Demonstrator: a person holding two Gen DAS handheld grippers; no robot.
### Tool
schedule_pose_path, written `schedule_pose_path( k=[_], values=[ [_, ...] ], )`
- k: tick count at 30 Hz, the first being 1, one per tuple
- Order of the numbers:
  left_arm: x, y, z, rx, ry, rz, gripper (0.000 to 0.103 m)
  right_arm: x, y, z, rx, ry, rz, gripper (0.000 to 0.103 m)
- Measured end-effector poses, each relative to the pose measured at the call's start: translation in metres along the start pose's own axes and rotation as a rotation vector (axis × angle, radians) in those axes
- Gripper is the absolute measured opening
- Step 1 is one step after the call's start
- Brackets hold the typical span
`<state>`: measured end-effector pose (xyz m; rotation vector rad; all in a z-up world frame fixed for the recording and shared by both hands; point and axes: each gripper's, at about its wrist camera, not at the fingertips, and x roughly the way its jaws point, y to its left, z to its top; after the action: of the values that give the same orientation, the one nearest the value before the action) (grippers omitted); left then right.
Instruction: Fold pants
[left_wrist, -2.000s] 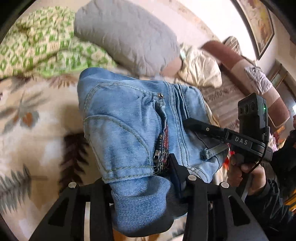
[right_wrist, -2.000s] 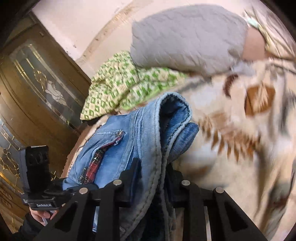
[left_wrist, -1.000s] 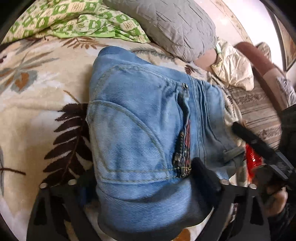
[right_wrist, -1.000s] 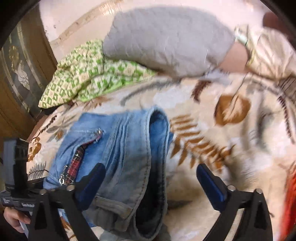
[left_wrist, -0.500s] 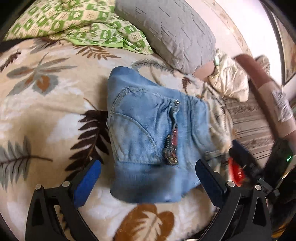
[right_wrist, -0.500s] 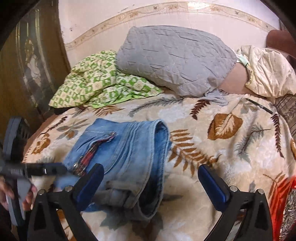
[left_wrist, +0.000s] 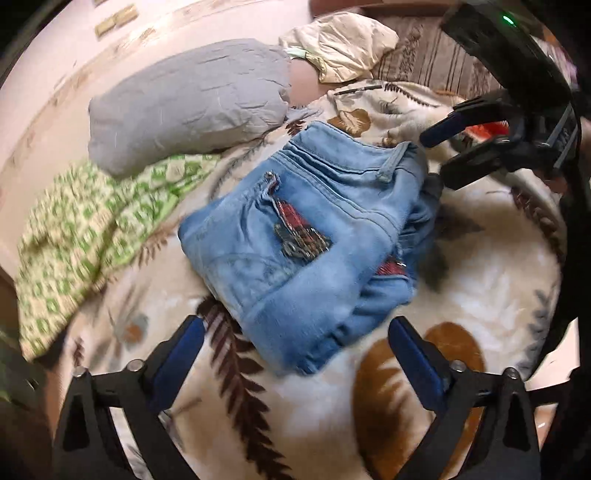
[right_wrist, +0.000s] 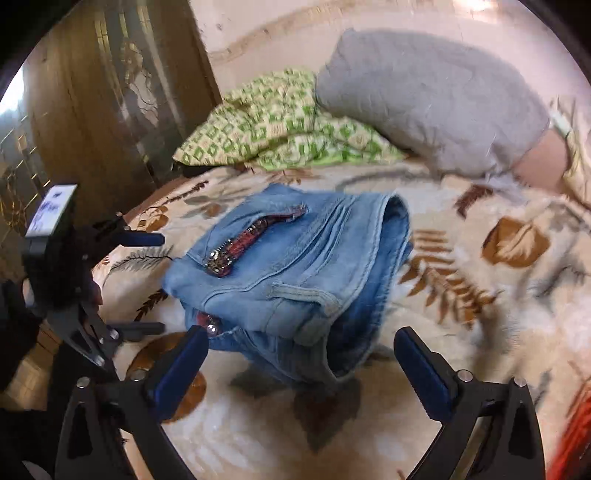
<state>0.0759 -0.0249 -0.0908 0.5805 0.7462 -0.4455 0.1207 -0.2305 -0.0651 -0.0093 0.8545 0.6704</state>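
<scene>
Right wrist: pants (right_wrist: 295, 266), no legible writing

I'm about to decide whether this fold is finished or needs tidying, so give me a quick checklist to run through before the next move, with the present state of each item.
1. Jeans lie in a folded bundle on the leaf-print blanket: ok.
2. Left gripper clear of the denim, nothing between its closing jaws: ok.
3. Right gripper holds nothing, jaws closing, though the bundle's near edge lies just ahead of it: ok.
4. Edges flush: not ok; a lower layer with a red-lined zip pokes out beside the top layer.
5. Space around the bundle: ok; the gray pillow and green patterned cloth lie apart from it.
6. Layers underneath smooth: cannot tell, hidden.
</scene>
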Motion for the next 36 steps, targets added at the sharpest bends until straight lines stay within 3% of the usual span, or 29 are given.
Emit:
schedule_pose_path(
  k=[1, 2, 3, 7, 8, 9, 11, 20, 23, 24, 25, 26, 27, 31, 33, 36],
  values=[
    [0.002, 0.001, 0.003, 0.004, 0.005, 0.0, 0.082, 0.006, -0.001, 0.002, 0.012, 0.017, 0.011, 0.084],
    [0.005, 0.003, 0.004, 0.002, 0.017, 0.003, 0.067, 0.014, -0.003, 0.003, 0.034, 0.038, 0.027, 0.076],
    [0.006, 0.004, 0.006, 0.0, 0.029, -0.01, 0.058, 0.019, -0.004, 0.004, 0.054, 0.051, 0.042, 0.073],
    [0.016, 0.0, 0.007, 0.047, 0.073, -0.029, 0.048, 0.029, 0.0, 0.002, 0.061, 0.058, 0.057, 0.051],
    [0.017, -0.001, 0.006, 0.047, 0.079, -0.036, 0.039, 0.029, 0.003, 0.001, 0.048, 0.05, 0.043, 0.041],
    [0.018, 0.0, 0.007, 0.04, 0.084, -0.044, 0.021, 0.029, 0.005, 0.001, 0.036, 0.045, 0.035, 0.037],
    [0.02, 0.002, 0.006, 0.036, 0.1, -0.031, 0.01, 0.026, 0.007, 0.003, 0.016, 0.031, 0.007, 0.031],
    [0.023, 0.007, -0.009, -0.039, 0.115, -0.092, 0.008, 0.021, 0.003, -0.007, 0.026, 0.04, -0.017, 0.029],
    [0.015, 0.008, -0.01, -0.047, 0.085, -0.084, 0.012, 0.016, 0.007, -0.008, -0.003, 0.02, -0.029, 0.035],
    [0.01, 0.01, -0.011, -0.065, 0.067, -0.103, 0.025, 0.012, 0.01, -0.008, -0.022, 0.012, -0.038, 0.038],
    [0.003, 0.015, -0.013, -0.099, 0.05, -0.13, 0.038, 0.006, 0.012, -0.008, -0.039, 0.006, -0.053, 0.049],
    [-0.005, 0.019, -0.015, -0.133, 0.036, -0.144, 0.068, -0.001, 0.013, -0.007, -0.051, -0.001, -0.077, 0.062],
    [-0.011, 0.025, -0.015, -0.164, 0.014, -0.147, 0.085, -0.006, 0.013, -0.006, -0.057, -0.008, -0.086, 0.075],
    [-0.025, 0.059, -0.008, -0.352, -0.067, -0.196, 0.087, -0.03, 0.009, 0.008, -0.044, -0.079, -0.094, 0.083],
    [-0.018, 0.081, 0.001, -0.47, -0.074, -0.194, 0.094, -0.033, 0.006, 0.019, -0.027, -0.103, -0.106, 0.087],
    [0.006, 0.11, 0.011, -0.642, -0.053, -0.223, 0.095, -0.024, -0.002, 0.038, 0.003, -0.116, -0.132, 0.088]
  ],
)
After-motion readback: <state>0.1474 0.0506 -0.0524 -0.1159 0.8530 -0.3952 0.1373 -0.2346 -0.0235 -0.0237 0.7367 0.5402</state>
